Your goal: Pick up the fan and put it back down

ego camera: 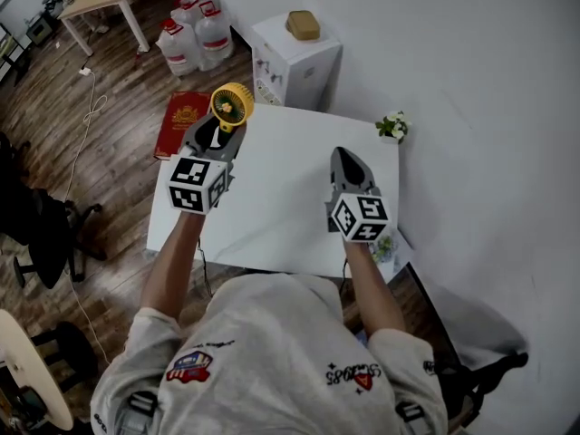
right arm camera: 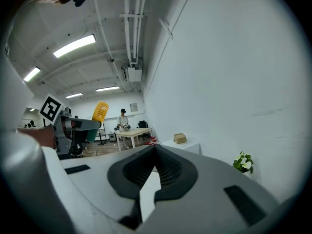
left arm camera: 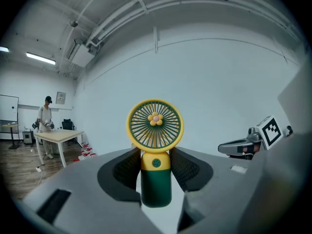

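1. White table stood against a white wall on a wood floor. Past its far edge stood a white cabinet with a tan object on top, and water jugs beside it.
2. On the floor just left of the table lay a red book. A small plant with white flowers sat at the table's far right corner.
3. I held the left gripper over the table's far left corner, pointing roughly level. Its marker cube faced the head view.
4. The left jaws stood partly closed, one pad on each side of the fan. They clamped it where the yellow neck met the green handle.
5. The fan stood upright in that grip, with its round yellow head above the jaws and its grille facing the left gripper view. It was in the air, and its base rested on nothing.
6. I held the right gripper over the right half of the table, well apart from the fan. Its jaw tips were together and nothing was between them.
7. At the room's far end, a person stood at a wooden table.
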The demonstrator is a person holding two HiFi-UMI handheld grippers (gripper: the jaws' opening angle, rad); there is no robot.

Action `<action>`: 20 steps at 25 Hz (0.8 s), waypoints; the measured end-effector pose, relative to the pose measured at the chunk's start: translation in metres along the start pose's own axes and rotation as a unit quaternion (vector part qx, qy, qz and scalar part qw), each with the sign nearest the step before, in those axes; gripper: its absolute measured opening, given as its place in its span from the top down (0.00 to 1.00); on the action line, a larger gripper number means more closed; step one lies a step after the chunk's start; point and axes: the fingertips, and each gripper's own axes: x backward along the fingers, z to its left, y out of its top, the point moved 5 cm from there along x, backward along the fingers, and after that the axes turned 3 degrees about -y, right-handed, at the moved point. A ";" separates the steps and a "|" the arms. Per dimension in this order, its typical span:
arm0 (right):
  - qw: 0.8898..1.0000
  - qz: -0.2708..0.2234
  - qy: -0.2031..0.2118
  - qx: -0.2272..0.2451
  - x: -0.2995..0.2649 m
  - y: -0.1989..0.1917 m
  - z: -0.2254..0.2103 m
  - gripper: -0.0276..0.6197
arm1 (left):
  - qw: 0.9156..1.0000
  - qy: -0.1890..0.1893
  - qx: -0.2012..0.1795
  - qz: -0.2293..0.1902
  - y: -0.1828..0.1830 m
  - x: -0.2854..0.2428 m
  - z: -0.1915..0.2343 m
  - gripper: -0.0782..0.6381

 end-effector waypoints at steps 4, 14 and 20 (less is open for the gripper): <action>1.000 0.000 0.010 0.002 -0.008 0.001 0.010 0.97 | 1.000 0.001 0.001 -0.007 0.006 0.009 0.004 0.64; 1.000 0.007 0.015 0.005 -0.017 -0.003 0.008 0.97 | 1.000 -0.008 0.003 0.002 0.001 0.000 0.005 0.64; 1.000 0.008 0.016 0.006 -0.022 -0.003 0.008 0.97 | 1.000 -0.014 0.007 0.010 -0.002 -0.005 0.007 0.64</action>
